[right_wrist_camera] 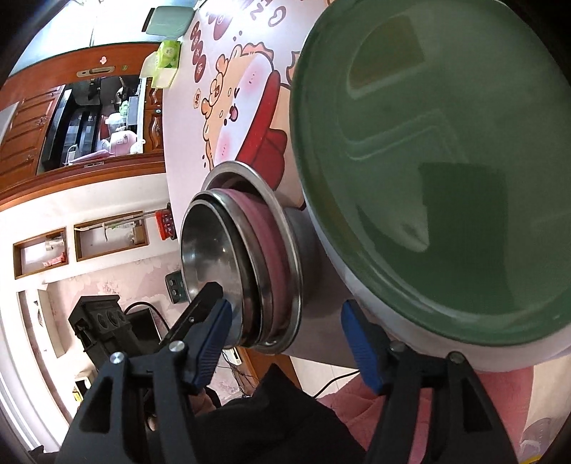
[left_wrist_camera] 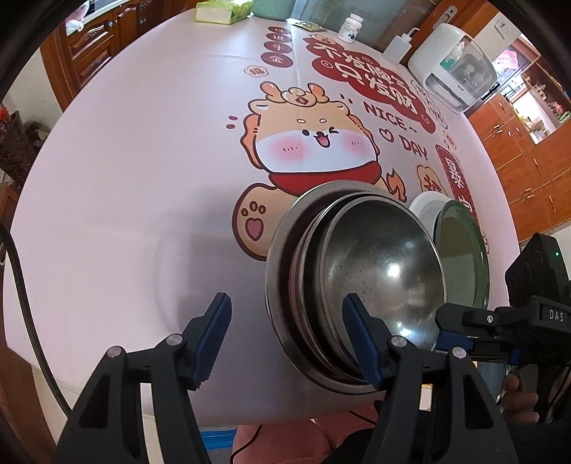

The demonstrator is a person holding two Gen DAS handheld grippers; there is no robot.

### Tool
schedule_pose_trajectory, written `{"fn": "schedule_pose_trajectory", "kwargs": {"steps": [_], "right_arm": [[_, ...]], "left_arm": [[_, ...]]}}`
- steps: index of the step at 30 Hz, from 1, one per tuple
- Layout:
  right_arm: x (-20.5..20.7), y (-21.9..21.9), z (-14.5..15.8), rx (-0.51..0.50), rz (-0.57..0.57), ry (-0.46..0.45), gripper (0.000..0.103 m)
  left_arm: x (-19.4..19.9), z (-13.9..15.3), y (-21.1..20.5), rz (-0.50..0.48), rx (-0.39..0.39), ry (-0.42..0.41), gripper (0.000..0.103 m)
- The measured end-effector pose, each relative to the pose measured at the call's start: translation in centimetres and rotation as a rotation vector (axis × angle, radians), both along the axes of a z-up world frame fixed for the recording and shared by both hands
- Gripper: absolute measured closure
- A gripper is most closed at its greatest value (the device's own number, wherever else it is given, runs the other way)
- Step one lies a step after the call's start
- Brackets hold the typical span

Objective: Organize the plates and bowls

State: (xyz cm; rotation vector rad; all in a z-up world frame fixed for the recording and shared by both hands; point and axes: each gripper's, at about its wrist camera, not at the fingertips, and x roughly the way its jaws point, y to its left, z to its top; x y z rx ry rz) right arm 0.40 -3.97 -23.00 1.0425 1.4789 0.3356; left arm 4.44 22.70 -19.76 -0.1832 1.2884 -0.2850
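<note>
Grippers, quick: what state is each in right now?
Left gripper: open, holding nothing, beside the stacked bowls.
Right gripper: open, holding nothing.

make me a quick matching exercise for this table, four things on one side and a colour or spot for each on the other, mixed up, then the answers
Things
1. stack of steel bowls
2. green plate
3. tissue pack
4. white bottle

Colour or spot
A. light green pack at the far edge of the tablecloth
B. nested and shiny, on the cartoon print near the table's front edge
C. dark label, far side of the table
D. glossy, lying on a white dish beside the bowls

Pairs: 1-B, 2-D, 3-A, 4-C
</note>
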Motion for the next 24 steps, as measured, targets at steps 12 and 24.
{"fn": "schedule_pose_trajectory", "kwargs": {"steps": [12, 24], "right_arm": [[0.3, 0.2, -0.4, 0.009, -0.026, 0.002, 0.039], [0.9, 0.9, -0.5, -0.001, -0.048, -0.002, 0.058]], "left_arm": [[0.9, -1.4, -1.1, -0.035, 0.009, 0.041, 0.04], [1.5, -1.5, -1.9, -0.076, 0.009, 0.027, 0.057]]}}
